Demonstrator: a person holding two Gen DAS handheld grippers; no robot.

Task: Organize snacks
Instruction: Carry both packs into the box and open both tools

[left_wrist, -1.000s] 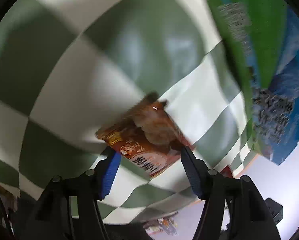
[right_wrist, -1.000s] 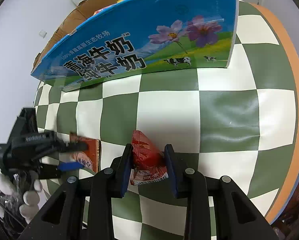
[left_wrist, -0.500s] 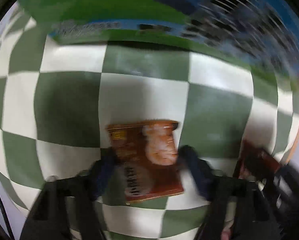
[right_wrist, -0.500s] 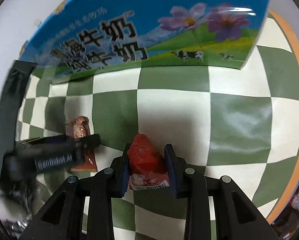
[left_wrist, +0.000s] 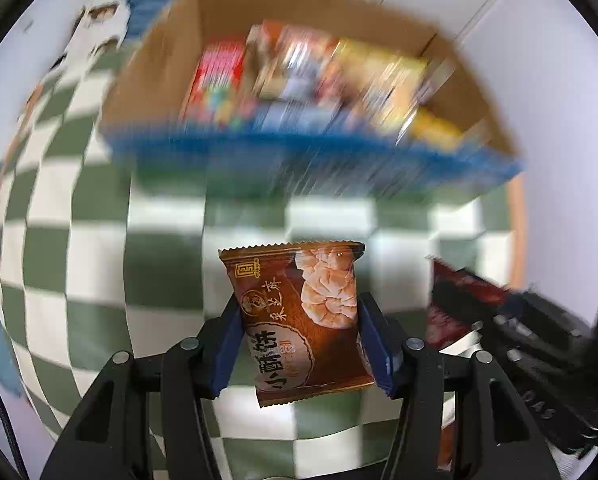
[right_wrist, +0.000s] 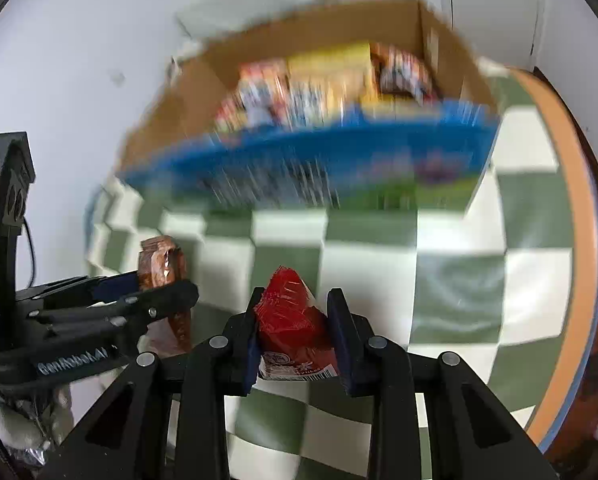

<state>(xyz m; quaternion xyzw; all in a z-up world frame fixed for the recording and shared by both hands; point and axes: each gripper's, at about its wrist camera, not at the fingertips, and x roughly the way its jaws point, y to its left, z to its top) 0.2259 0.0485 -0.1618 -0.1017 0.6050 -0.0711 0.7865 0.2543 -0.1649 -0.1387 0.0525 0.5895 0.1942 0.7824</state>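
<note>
Brown snack packet [left_wrist: 299, 320] sits low in the centre of the left wrist view, clamped between the blue pads of the left gripper [left_wrist: 299, 344]. Low centre in the right view, the right gripper [right_wrist: 297, 340] is clenched on a red snack packet [right_wrist: 291, 320]. Across the upper frame stands a blurred cardboard box [right_wrist: 187, 92] of snacks on the green-and-white checked desk [right_wrist: 459, 280].

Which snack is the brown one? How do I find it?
Start at the big cardboard box of snacks on the checkered table. In front of it, the left gripper holds the brown packet showing pale puffs; its neighbour is plain red.
</note>
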